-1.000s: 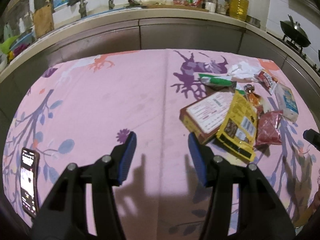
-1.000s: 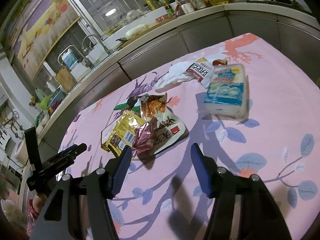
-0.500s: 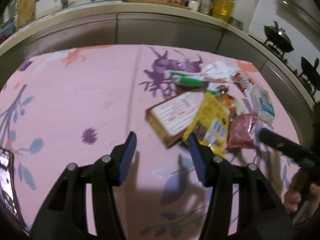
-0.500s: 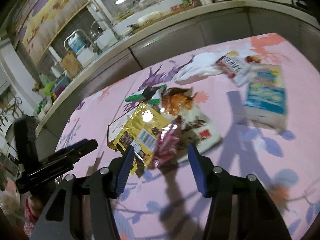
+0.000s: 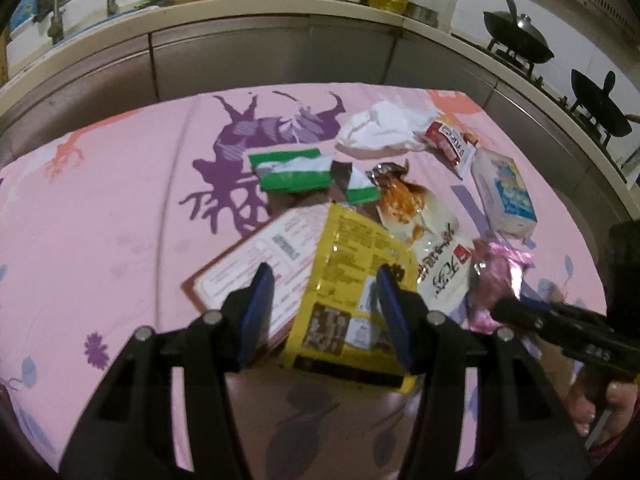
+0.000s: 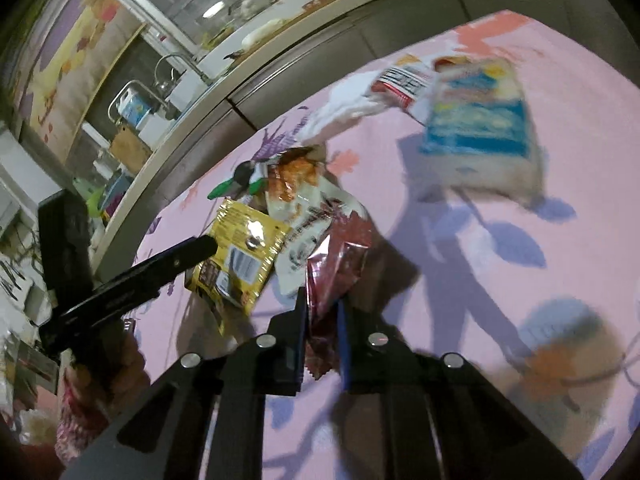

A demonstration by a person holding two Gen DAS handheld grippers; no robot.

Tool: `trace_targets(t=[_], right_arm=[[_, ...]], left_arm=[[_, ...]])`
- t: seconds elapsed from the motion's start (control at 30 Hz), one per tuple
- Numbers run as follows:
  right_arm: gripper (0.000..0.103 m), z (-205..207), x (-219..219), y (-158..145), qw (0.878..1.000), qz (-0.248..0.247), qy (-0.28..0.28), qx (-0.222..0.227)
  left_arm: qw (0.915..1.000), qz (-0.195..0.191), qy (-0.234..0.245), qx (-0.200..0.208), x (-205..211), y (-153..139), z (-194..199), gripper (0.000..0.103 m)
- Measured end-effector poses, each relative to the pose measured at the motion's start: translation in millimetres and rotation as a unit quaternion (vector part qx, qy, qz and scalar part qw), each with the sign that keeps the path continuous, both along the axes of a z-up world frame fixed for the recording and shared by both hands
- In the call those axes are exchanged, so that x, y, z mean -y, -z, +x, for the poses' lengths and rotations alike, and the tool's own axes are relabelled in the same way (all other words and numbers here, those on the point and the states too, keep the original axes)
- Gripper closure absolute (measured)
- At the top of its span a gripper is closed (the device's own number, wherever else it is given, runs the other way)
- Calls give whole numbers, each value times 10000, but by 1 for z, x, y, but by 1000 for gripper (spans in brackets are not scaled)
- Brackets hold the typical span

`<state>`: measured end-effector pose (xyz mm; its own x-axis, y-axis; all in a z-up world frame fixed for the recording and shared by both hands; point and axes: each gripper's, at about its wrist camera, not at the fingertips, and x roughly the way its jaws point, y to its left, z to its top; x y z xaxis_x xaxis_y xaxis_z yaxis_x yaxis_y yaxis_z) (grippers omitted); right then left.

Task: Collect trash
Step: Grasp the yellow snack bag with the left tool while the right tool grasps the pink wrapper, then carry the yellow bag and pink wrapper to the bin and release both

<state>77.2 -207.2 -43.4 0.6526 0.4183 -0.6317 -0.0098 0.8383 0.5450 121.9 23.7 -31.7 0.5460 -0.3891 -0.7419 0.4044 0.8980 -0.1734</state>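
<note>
Right gripper (image 6: 322, 322): fingers clamped on the dark red wrapper (image 6: 340, 256), centre frame, above the pink-clothed desk (image 6: 540, 320). Left gripper (image 5: 324, 304): fingers apart, straddling the yellow packet (image 5: 352, 280), which overlaps a flat box (image 5: 256, 264) mid-frame.

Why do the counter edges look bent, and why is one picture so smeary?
Both views come through fisheye lenses, which bow straight lines like the counter edge. The right wrist view is smeared by motion: the blue-and-white pack is blurred, and glare spots the yellow packet. The left wrist view is sharper, with dark shadows on the pink cloth.
</note>
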Motion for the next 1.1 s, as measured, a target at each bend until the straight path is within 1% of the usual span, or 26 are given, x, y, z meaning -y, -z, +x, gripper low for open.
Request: trace_targets(t=[0.13, 0.17, 0.27, 0.37, 0.43, 0.57, 0.67, 0.73, 0.77, 0.8, 0.83, 0.87, 0.9, 0.97, 1.03, 1.07, 1.1], right_arm=[[92, -7, 9, 11, 9995, 307, 31, -40], [92, -8, 10, 12, 9994, 340, 35, -33], [92, -9, 9, 11, 9995, 302, 33, 3], [92, -10, 12, 12, 9993, 375, 27, 7], [92, -12, 13, 12, 9992, 393, 12, 4], [92, -18, 12, 10, 9996, 272, -4, 17], [92, -22, 13, 11, 9996, 285, 2, 18], [92, -24, 16, 12, 9995, 321, 3, 39], [92, -24, 15, 13, 9995, 312, -3, 47], [92, -24, 14, 12, 9997, 251, -6, 52], [92, -24, 12, 11, 9998, 173, -6, 54], [92, -23, 10, 10, 9999, 113, -6, 55], [92, -23, 9, 9, 10000, 55, -2, 61], [92, -23, 7, 9, 10000, 30, 24, 63], [92, -24, 8, 10, 9999, 90, 39, 44], [92, -24, 9, 10, 9999, 123, 38, 32], [92, -24, 9, 10, 9999, 145, 38, 30]], left_arm=[[9998, -121, 138, -82, 8, -1, 2, 52], [9994, -198, 249, -138, 11, -1, 0, 52], [9984, -266, 470, -190, 21, 0, -7, 52], [9945, -546, 706, -555, 31, 9, -12, 52], [9912, -752, 772, -767, 34, 15, -15, 56], [9862, -1029, 711, -1081, 36, 27, -18, 57], [9849, -1171, 637, -1107, 35, 28, -23, 57], [9834, -1221, 717, -1137, 36, 29, -30, 57], [9814, -1297, 759, -1195, 37, 29, -31, 57], [9756, -1496, 861, -1359, 37, 31, -34, 57], [9677, -1713, 974, -1571, 39, 35, -35, 57], [9612, -1873, 1051, -1732, 41, 38, -37, 59], [9573, -1969, 1107, -1806, 43, 39, -39, 61], [9547, -1997, 1191, -1856, 49, 41, -42, 64], [9594, -1849, 1217, -1747, 54, 39, -45, 67], [9615, -1779, 1213, -1709, 55, 39, -46, 70], [9619, -1776, 1210, -1690, 55, 38, -46, 82]])
